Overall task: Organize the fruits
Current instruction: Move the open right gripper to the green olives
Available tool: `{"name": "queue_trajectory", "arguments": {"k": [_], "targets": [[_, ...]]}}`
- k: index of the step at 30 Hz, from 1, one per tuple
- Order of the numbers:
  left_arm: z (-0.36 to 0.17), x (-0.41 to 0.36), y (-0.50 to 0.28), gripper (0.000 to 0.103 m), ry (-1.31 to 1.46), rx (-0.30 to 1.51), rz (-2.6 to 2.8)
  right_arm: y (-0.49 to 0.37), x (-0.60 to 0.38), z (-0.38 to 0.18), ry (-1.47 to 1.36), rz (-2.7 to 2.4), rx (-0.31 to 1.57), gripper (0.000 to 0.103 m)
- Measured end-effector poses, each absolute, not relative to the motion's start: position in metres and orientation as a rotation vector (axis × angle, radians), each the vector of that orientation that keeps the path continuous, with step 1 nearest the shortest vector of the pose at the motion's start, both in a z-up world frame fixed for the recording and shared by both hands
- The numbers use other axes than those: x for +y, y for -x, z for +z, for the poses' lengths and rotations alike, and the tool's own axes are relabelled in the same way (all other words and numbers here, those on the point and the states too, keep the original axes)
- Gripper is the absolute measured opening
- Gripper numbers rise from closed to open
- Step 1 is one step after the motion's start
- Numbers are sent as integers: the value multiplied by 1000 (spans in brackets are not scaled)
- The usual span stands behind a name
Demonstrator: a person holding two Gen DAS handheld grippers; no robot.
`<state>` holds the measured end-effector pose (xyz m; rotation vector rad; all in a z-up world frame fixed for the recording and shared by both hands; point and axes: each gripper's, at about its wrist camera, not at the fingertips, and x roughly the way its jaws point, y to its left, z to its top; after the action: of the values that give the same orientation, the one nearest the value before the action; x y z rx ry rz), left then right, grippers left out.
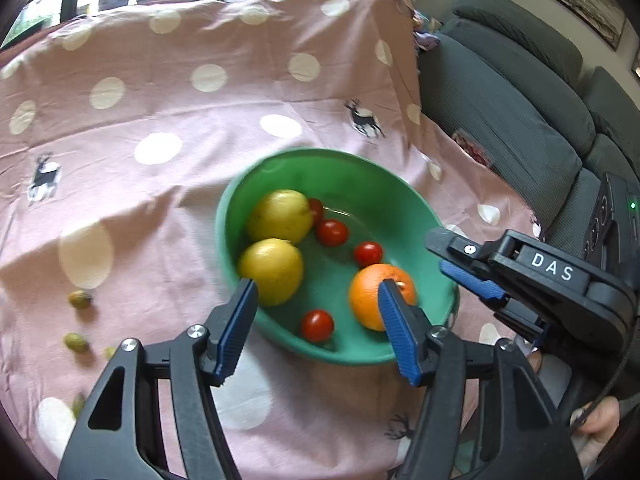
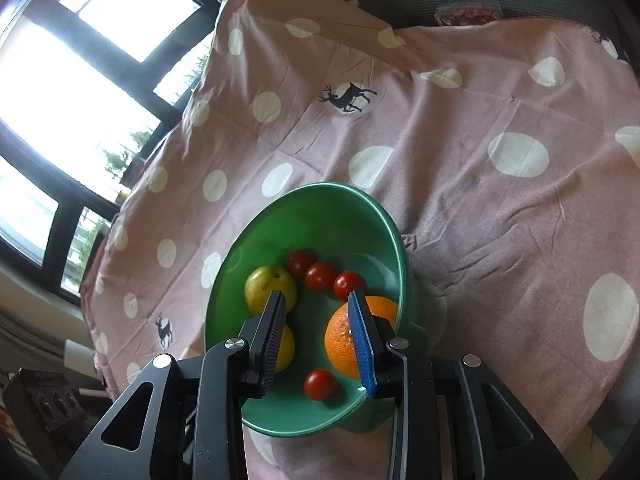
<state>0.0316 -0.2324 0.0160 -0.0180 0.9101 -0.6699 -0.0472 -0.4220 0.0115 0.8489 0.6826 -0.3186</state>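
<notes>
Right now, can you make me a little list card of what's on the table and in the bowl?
surface: pink cloth with white dots and deer
bowl: green bowl, on the cloth
yellow fruits in bowl: two
orange in bowl: one orange
small red tomatoes in bowl: four, e.g.
outside the bowl: small green fruits lying on the cloth
left hand-held gripper: open, nothing between its fingers
right hand-held gripper: narrow gap, over the bowl; hold on the rim cannot be told
</notes>
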Motion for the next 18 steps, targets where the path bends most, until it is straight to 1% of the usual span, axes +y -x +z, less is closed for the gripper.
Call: {"name": "queue_trajectory", "arguments": {"k": [3, 7, 10, 13, 17, 18], "targets": [[25, -195, -30, 66, 36, 890, -587, 48, -413, 20, -822, -294, 677, 34], [28, -134, -23, 66, 55, 882, -410, 42, -386, 38, -730, -232, 672, 34], [22, -92, -14, 66, 51, 883, -298, 29, -355, 49, -655, -110, 672, 34], [4, -54, -12, 64, 107, 936, -198, 12, -318, 50, -602, 10, 714, 34], [-19, -26, -17, 64, 195, 996, -178, -16, -268, 35, -537, 120, 830, 34], [-23, -24, -19, 61, 198, 1011, -176, -21, -258, 30, -522, 144, 858, 34]]}}
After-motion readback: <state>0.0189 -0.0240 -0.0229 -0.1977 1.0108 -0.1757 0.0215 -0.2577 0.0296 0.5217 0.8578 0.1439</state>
